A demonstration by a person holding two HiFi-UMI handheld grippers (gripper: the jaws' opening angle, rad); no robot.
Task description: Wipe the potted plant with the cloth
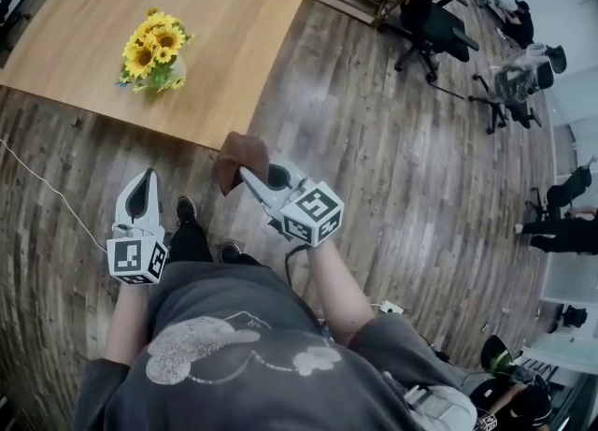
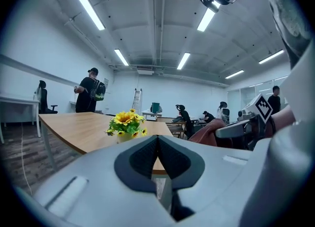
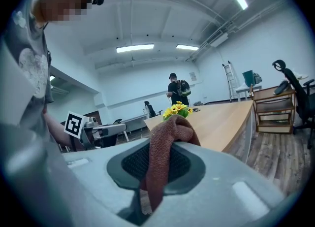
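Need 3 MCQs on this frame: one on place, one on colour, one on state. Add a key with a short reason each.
1. Where does the potted plant stand?
A. on the wooden table
B. on the floor
C. on a chair

2. What colour is the cloth?
A. white
B. reddish brown
C. blue

3. The left gripper is:
A. shut and empty
B. shut on the cloth
C. wide open

Key:
1 A, the pot sits on the tabletop.
2 B, the reddish-brown fabric is pinched in the right gripper.
3 A, its pads meet with nothing between them.
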